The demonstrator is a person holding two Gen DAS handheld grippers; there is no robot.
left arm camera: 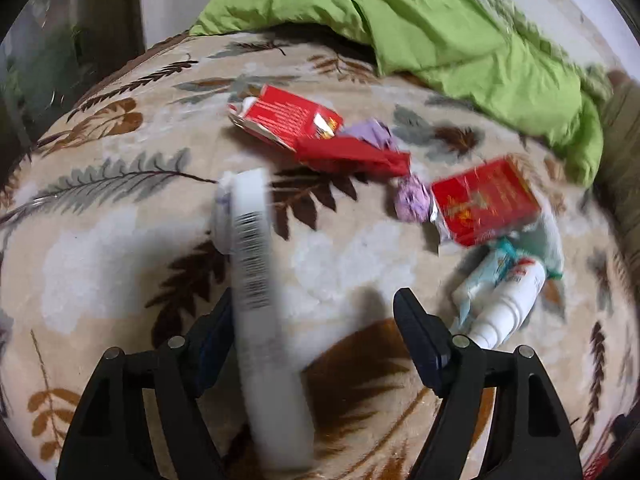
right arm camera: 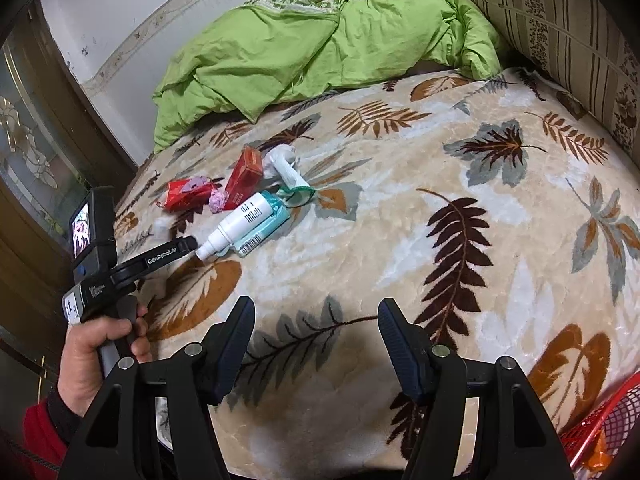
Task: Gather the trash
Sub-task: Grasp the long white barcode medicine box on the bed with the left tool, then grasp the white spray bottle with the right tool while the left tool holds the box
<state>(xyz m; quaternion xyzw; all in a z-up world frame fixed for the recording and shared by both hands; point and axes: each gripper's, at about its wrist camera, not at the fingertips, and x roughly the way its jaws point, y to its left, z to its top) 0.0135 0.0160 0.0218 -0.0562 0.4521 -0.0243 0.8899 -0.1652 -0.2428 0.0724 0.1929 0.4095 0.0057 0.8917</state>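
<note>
Trash lies on a leaf-patterned blanket (right arm camera: 400,208): a torn red box (left arm camera: 296,120), a red wrapper (left arm camera: 356,156), a second red box (left arm camera: 486,200), purple paper wads (left arm camera: 412,202), a white spray bottle (left arm camera: 508,304) on a teal packet (left arm camera: 492,268). My left gripper (left arm camera: 316,312) is open; a blurred white tube with a barcode (left arm camera: 256,272) lies against its left finger, jaws wide apart. My right gripper (right arm camera: 316,320) is open and empty, over bare blanket. In the right wrist view the pile (right arm camera: 248,200) sits far left, beside the left gripper (right arm camera: 172,252).
A green quilt (right arm camera: 320,44) is bunched at the bed's far side. A patterned pillow (right arm camera: 560,40) stands at the right. A red mesh basket (right arm camera: 600,428) shows at the lower right. A wooden door (right arm camera: 36,152) stands left of the bed.
</note>
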